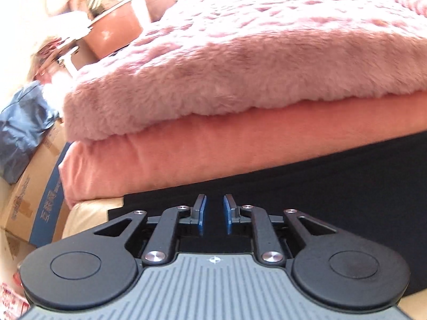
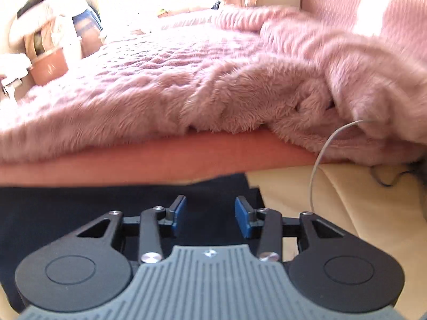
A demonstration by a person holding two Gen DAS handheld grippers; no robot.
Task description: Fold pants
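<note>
The pants (image 1: pixel 307 186), dark and flat, lie along the near edge of the bed on a cream surface (image 1: pixel 90 213), just in front of the salmon mattress (image 1: pixel 213 146). In the left wrist view their left end stops at a squared corner low on the left, with cream showing beyond it. In the right wrist view the pants (image 2: pixel 80 205) run in from the left and end at a stepped edge, past which the cream surface (image 2: pixel 333 200) takes over.

Left gripper (image 1: pixel 214 213) sits right above the dark cloth, jaws a narrow way apart, blue pads facing each other with a clear slot between them. Nothing pinched there; only the pants show behind the gap. Whether the fingertips touch the cloth, I can't tell.

Right gripper (image 2: pixel 210 216) is over the pants' right end, jaws wider apart than the left's, and again nothing between the blue pads. This view is smeared with blur.

Up on the mattress lies a fluffy pink blanket (image 1: pixel 240 66), its shaggy edge hanging just over the salmon side. In the right view the blanket (image 2: pixel 186 80) bunches into a heap on the right, and a thin grey cable (image 2: pixel 316 165) curves down from that heap to the cream surface.

Off to the left of the bed: a cardboard box (image 1: pixel 29 194) with blue print, a blue bag (image 1: pixel 21 133) resting above it, and a brown tub (image 1: pixel 117 29) further back among blurred clutter.
</note>
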